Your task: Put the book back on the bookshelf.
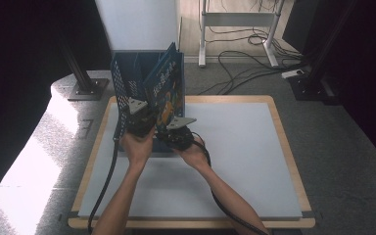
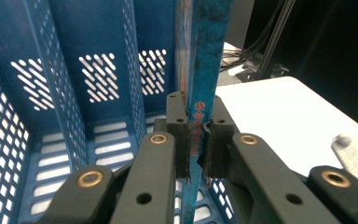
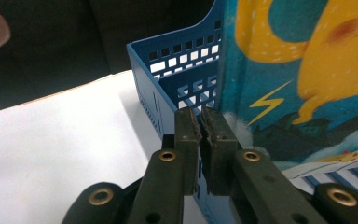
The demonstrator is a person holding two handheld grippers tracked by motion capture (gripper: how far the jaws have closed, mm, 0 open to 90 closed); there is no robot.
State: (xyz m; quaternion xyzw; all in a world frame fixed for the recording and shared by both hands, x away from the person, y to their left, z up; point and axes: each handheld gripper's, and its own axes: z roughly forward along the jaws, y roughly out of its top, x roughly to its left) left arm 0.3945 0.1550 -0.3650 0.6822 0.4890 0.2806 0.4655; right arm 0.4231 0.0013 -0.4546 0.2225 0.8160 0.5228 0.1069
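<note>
A blue perforated file rack [image 1: 125, 73] stands at the back left of the white mat [image 1: 245, 161]. A blue picture book [image 1: 169, 83] with a yellow figure on its cover stands upright in the rack's right part. My left gripper [image 1: 138, 115] is at the rack's front, and the left gripper view has it [image 2: 196, 107] shut on the book's thin edge [image 2: 205, 56], with the rack's slots [image 2: 51, 70] behind. My right gripper [image 1: 176, 128] sits low beside the cover [image 3: 307, 70]. Its jaws [image 3: 200, 112] stand almost together astride the rack's low wall [image 3: 177, 60].
The mat lies on a wooden-edged table [image 1: 293, 161]. Beyond the table are floor cables [image 1: 240, 63], a white desk frame [image 1: 235, 19] and a black post base [image 1: 85, 88]. Both forearms come in from the bottom; a cable [image 1: 103, 191] trails from the left gripper.
</note>
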